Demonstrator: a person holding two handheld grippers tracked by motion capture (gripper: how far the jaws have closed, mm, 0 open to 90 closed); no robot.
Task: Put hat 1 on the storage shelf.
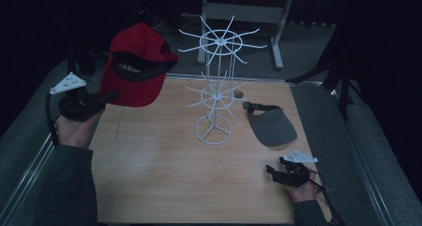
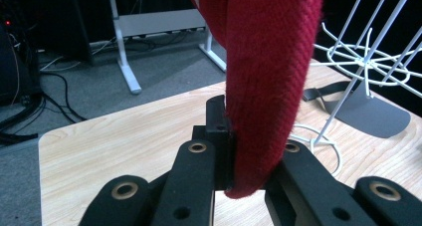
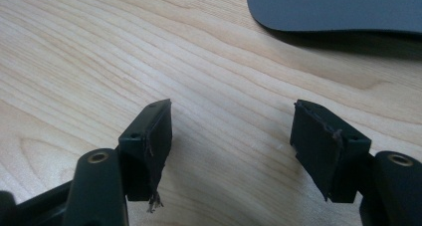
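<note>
High view: the left gripper (image 1: 102, 100) hangs above the table's (image 1: 164, 186) left edge, toward the far left corner, and grips a red cap (image 1: 135, 66) by its lower rim. The cap is lifted clear of the wood, its dark opening facing the camera. A white wire rack (image 1: 215, 81) stands upright near the middle of the table, with two rings of spokes, the upper ring just to the right of the cap. A dark grey visor (image 1: 271, 125) lies flat toward the right edge, behind the right gripper (image 1: 272, 170), which rests low near the near right corner.

Left gripper view: the two black jaws are clenched on a fold of the cap's red fabric (image 2: 268, 86), which rises straight up from between them. The rack's upper spokes (image 2: 366, 61) show off to the right, and the visor (image 2: 373, 114) lies on the wood behind its foot.

Right gripper view: the jaws stand wide apart with only bare wood between them, so this gripper is released and holds nothing. The visor's edge (image 3: 338, 9) lies ahead of it, apart from the pads.

Judging by this, the step in hand is carrying the cap to the rack to hang it. The next move calls for bringing the cap's opening over a free spoke tip on the upper ring, seating it there, then letting go without tipping the light rack.
</note>
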